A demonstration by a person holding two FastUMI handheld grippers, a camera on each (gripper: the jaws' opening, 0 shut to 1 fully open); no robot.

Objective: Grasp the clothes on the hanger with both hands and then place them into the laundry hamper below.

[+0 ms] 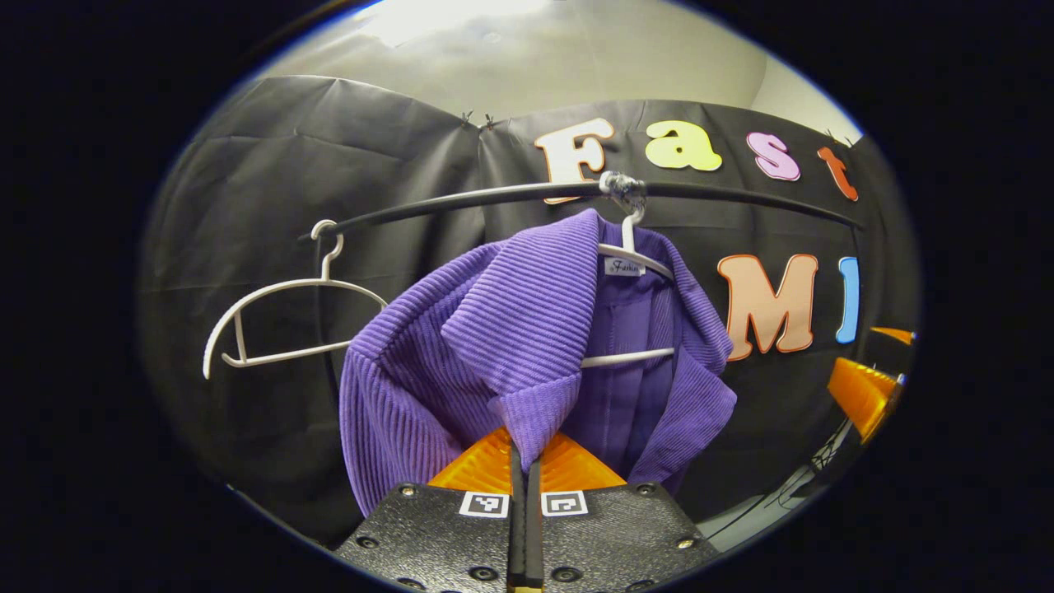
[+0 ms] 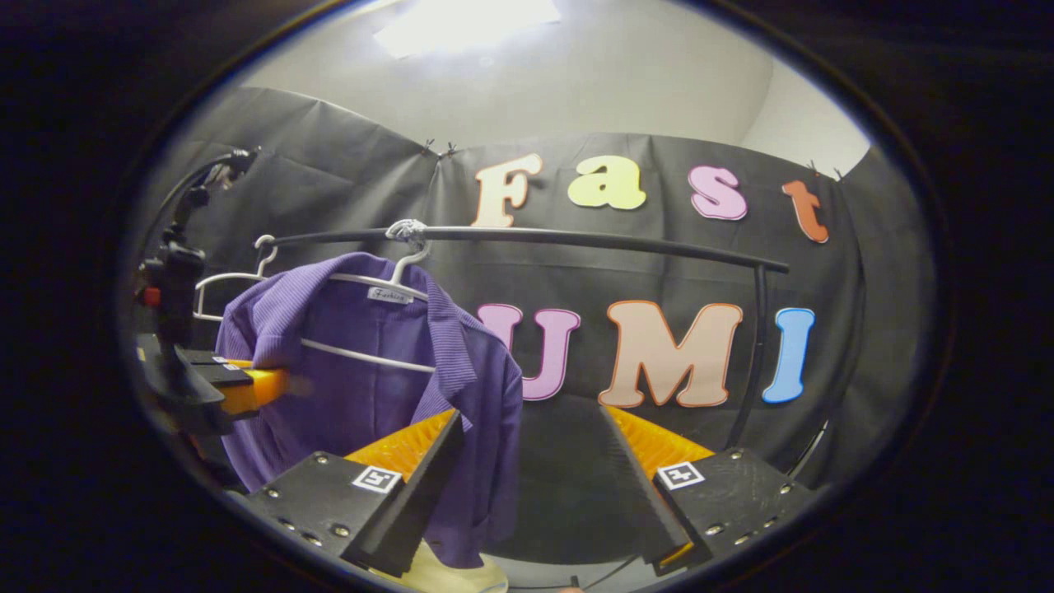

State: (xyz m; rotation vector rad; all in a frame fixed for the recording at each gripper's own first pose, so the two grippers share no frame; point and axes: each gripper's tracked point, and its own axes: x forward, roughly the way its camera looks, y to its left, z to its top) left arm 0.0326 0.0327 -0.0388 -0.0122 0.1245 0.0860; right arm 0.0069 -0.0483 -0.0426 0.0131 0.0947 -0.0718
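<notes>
a: where's the purple jacket [image 2: 362,362]?

b: hanging lengthwise on a white hanger [image 2: 370,284] from the rail [image 2: 576,239], left of the right gripper [image 2: 531,461].

a: who has it?

b: the left gripper [image 1: 524,461], pinched closed on a front fold. the right one gapes wide, empty, its near finger [image 2: 412,449] just beside the hem.

a: counts?

b: one jacket, two hangers, one of them bare [image 1: 280,321].
</notes>
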